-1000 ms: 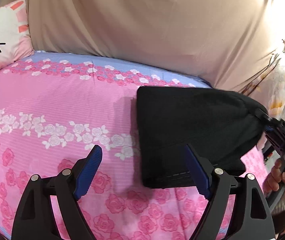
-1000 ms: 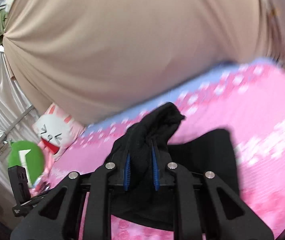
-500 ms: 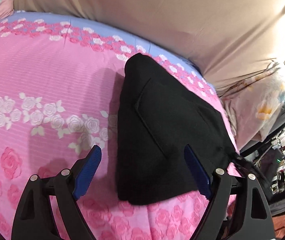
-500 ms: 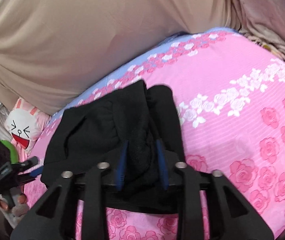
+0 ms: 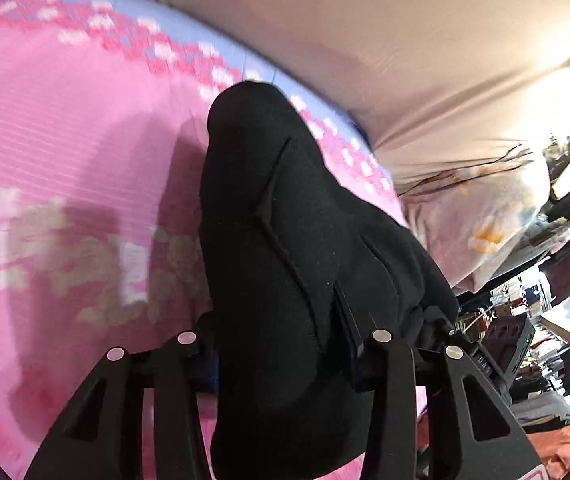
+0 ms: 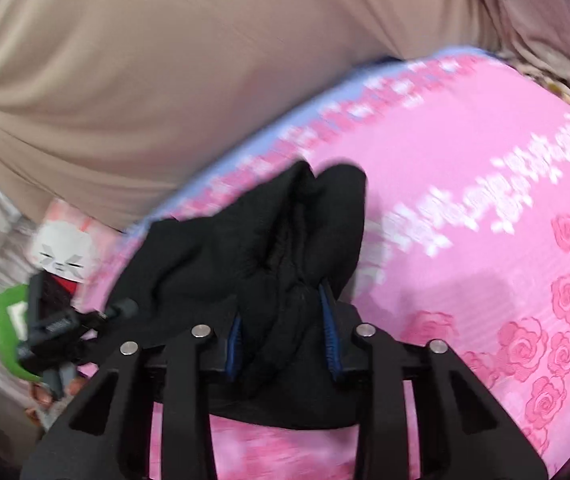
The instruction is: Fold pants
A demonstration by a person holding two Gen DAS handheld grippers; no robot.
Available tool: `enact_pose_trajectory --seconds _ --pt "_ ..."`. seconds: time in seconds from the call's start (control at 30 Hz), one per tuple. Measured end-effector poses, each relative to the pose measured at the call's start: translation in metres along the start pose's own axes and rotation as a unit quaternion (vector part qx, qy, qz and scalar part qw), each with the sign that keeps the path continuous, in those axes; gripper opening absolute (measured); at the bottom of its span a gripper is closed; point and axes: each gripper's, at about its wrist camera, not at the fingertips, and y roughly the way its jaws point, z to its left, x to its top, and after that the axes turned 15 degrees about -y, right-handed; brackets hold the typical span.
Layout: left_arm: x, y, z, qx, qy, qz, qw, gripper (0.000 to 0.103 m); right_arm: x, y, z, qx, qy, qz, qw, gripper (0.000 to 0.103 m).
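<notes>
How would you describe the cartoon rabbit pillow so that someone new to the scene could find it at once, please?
Start from the pink rose-patterned bedsheet and follow it to the end where it meets the beige curtain. There lies the rabbit pillow, beside a green cushion. Its white face with scrunched black eyes sets it apart.

Pink rose-print bedsheet (image 6: 485, 200), beige drape (image 6: 165, 60) behind, cluttered shelves (image 5: 545, 340) beside.

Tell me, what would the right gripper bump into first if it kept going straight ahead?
The black pants: the right gripper already pinches them. Beyond lies the pink bedsheet, though depth is unclear.
</notes>
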Motion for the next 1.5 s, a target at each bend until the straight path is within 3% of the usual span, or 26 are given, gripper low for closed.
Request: enact_pose_trajectory --seconds 0.07,0.1,0.17,0.2,0.23,0.33,0.43,0.5,0.57,0.6,0.63,0.7,0.83,0.93,0.97,1.0,1.03,1.07,1.13,1.2,1.27,1.33,1.43,1.5 --pt "-0.005 -0.026 0.005 0.003 0.004 -0.005 1.0 0.043 -0.006 -0.003 0.015 0.021 -0.015 0.006 1.0 0.033" --pt "-0.008 -0.035 0.01 0.016 0.004 -0.009 0.9998 0.05 -0.015 0.003 0.019 0.023 -0.02 0.019 0.999 0.041" --pt "-0.014 -0.043 0.025 0.063 0.007 -0.028 0.9976 0.056 -0.034 0.02 0.02 -0.012 -0.035 0.054 0.998 0.048" --pt "-0.018 -0.042 0.037 0.103 0.008 -0.036 0.994 0.056 -0.039 0.023 0.017 -0.027 -0.032 0.062 0.997 0.049" --pt "-0.02 -0.041 0.047 0.118 0.002 -0.038 0.9922 0.058 -0.046 0.022 0.013 -0.019 -0.012 0.055 0.998 0.053" --pt "-0.028 -0.061 0.048 0.104 0.003 -0.068 0.9923 0.055 -0.042 0.006 0.021 -0.001 -0.003 0.027 1.0 0.053" --pt "-0.045 -0.083 0.007 0.117 0.088 -0.131 0.9805 0.058 -0.032 0.001 0.044 0.015 -0.046 0.037 0.998 0.057" --pt "-0.062 -0.081 -0.027 0.11 0.157 -0.132 0.9726 0.078 -0.034 0.01 0.05 0.02 -0.054 0.055 0.997 0.057" --pt "-0.077 -0.068 -0.05 0.101 0.207 -0.125 0.9652 0.088 -0.042 0.024 0.051 -0.006 -0.065 0.078 0.995 0.058" --pt "-0.087 -0.055 -0.061 0.098 0.236 -0.117 0.9599 0.088 -0.045 0.027 0.054 -0.009 -0.066 0.082 0.994 0.048" --pt "-0.097 -0.043 -0.067 0.101 0.256 -0.105 0.9556 0.088 -0.045 0.028 0.054 -0.005 -0.064 0.082 0.995 0.03" --pt "-0.116 -0.015 -0.075 0.108 0.292 -0.076 0.9472 0.088 -0.036 0.02 0.057 0.008 -0.063 0.073 0.995 0.013" --pt "-0.139 0.032 -0.085 0.116 0.334 -0.042 0.9345 0.088 -0.004 -0.002 0.076 0.08 -0.063 0.044 0.994 0.011" --pt "-0.144 0.054 -0.09 0.141 0.353 -0.077 0.9219 0.088 0.018 0.004 0.097 0.147 -0.058 0.048 0.986 0.011" --pt "-0.144 0.059 -0.092 0.153 0.357 -0.092 0.9166 0.078 0.021 0.007 0.102 0.153 -0.062 0.052 0.985 0.011" --pt "-0.138 0.059 -0.091 0.159 0.353 -0.115 0.9151 0.048 0.022 0.01 0.106 0.151 -0.068 0.056 0.985 0.011" --pt "-0.131 0.059 -0.09 0.167 0.346 -0.12 0.9155 0.031 0.024 0.012 0.109 0.143 -0.077 0.059 0.985 0.015" --pt "-0.115 0.054 -0.086 0.161 0.32 -0.108 0.9273 0.014 0.025 0.012 0.108 0.129 -0.077 0.052 0.987 0.017" --pt "-0.084 0.03 -0.073 0.109 0.255 -0.09 0.9565 0.013 0.024 0.001 0.096 0.137 -0.054 0.026 0.989 0.038" --pt "-0.062 -0.007 -0.064 0.079 0.217 -0.112 0.9664 0.013 0.021 -0.01 0.092 0.103 -0.072 0.003 0.992 0.039" --pt "-0.046 -0.059 -0.057 0.066 0.192 -0.164 0.9654 0.012 0.015 -0.013 0.095 0.027 -0.111 0.005 0.993 0.039" --pt "-0.035 -0.1 -0.05 0.063 0.175 -0.209 0.9599 0.012 0.007 0.001 0.103 -0.012 -0.144 0.027 0.989 0.031" --pt "-0.018 -0.154 -0.031 0.072 0.149 -0.252 0.9535 0.012 0.0 0.034 0.128 -0.003 -0.178 0.057 0.982 0.018" --pt "-0.017 -0.177 -0.015 0.087 0.132 -0.267 0.9507 0.012 -0.001 0.064 0.155 0.02 -0.208 0.069 0.976 0.017"
